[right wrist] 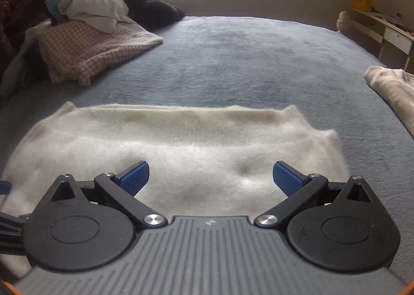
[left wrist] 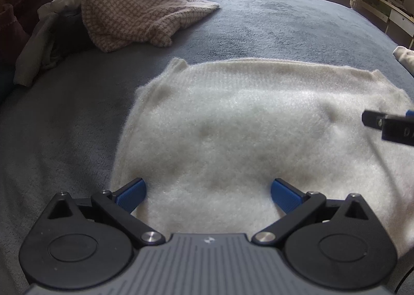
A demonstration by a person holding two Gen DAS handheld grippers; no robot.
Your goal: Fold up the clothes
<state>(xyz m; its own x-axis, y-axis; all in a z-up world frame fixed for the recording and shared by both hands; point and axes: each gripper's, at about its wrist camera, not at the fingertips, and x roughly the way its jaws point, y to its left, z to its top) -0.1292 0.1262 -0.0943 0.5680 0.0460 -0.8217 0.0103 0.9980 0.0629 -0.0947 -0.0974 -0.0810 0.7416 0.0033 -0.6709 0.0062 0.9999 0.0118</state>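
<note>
White sweater [left wrist: 245,126] flat on grey bed [left wrist: 258,23], long axis crosswise, directly ahead of both claws; left claw [left wrist: 208,192] and right claw [right wrist: 211,178] spread apart, empty, equally near.

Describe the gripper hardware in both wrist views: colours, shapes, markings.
Left gripper and right gripper look identical: grey ribbed body with a small central logo, two round black housings, black linkage arms on silver pivot pins, blue ribbed finger pads. No sleeves or hands are visible.
</note>
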